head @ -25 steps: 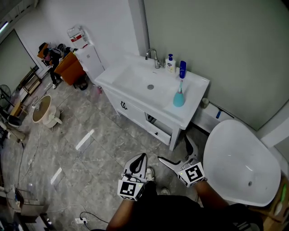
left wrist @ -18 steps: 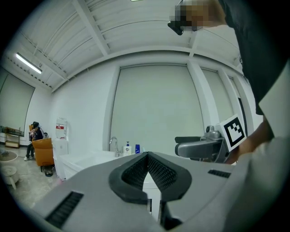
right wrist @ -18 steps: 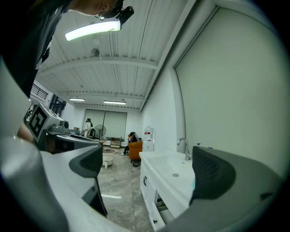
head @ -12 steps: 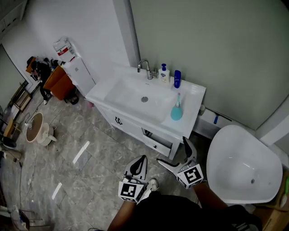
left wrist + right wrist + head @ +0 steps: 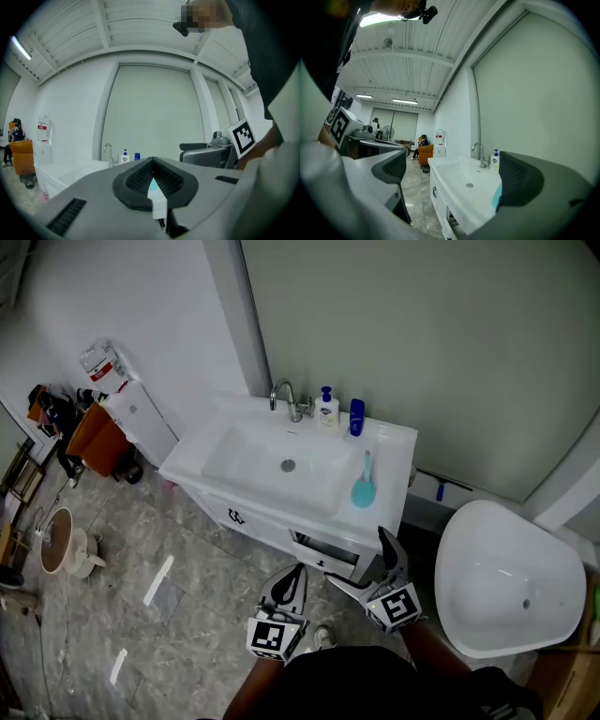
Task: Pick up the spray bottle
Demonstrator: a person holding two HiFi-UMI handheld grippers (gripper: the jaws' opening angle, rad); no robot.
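Teal spray bottle (image 5: 363, 487), round body, slim neck, upright on the table's (image 5: 396, 441) right end beside the sink basin (image 5: 267, 457). It stands beyond both tools, untouched. Left tool (image 5: 292, 570) jaws together; right tool (image 5: 359, 556) jaws wide, empty.

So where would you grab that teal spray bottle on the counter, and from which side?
Probably the slim neck of the spray bottle, just above its wide rounded body. It stands upright by the counter's front edge, nearest the open right gripper, so come in level from the front, one jaw either side.
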